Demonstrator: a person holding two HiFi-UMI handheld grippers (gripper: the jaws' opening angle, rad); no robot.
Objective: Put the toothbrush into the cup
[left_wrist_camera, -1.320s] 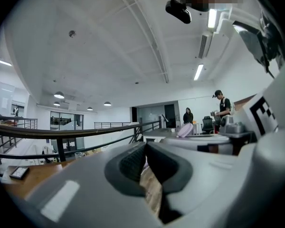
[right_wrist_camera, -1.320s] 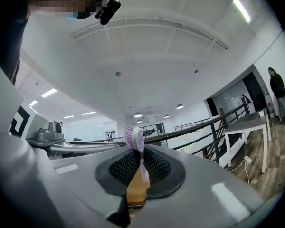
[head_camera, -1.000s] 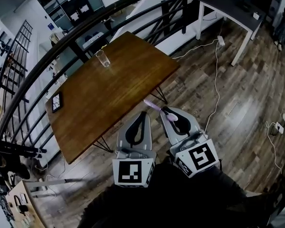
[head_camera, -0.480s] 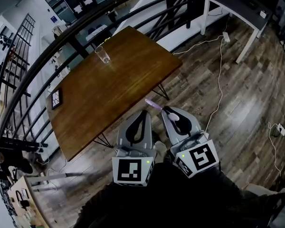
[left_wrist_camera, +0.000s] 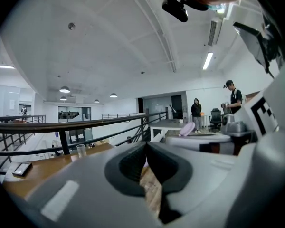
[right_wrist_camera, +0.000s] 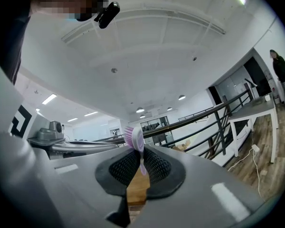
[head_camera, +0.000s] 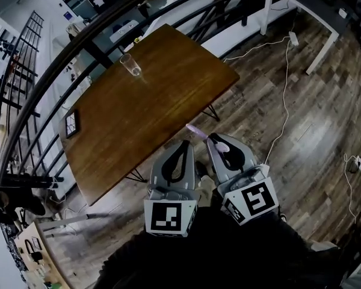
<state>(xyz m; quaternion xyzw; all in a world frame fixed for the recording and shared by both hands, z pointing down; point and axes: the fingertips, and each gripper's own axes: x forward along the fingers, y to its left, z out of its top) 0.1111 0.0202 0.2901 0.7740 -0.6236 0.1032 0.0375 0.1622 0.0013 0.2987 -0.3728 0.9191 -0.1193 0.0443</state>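
The clear glass cup (head_camera: 131, 65) stands upright near the far edge of the brown wooden table (head_camera: 144, 113); it also shows small in the left gripper view (left_wrist_camera: 81, 150). My right gripper (head_camera: 212, 138) is shut on a pink toothbrush (head_camera: 195, 130), whose bristle head sticks out past the jaw tips (right_wrist_camera: 134, 137). It hovers over the floor just off the table's near corner. My left gripper (head_camera: 184, 143) is beside it, shut and empty, its tips touching (left_wrist_camera: 146, 146). Both point toward the table, well short of the cup.
A dark flat phone-like device (head_camera: 71, 124) lies at the table's left edge. A black railing (head_camera: 78, 44) runs behind the table. A white table (head_camera: 325, 17) stands at the back right, with cables (head_camera: 283, 101) on the wood floor. People (left_wrist_camera: 197, 113) stand far off.
Both grippers have drifted a little forward and lower toward the table's near corner. The toothbrush stays clamped in the right gripper; the cup has not moved.
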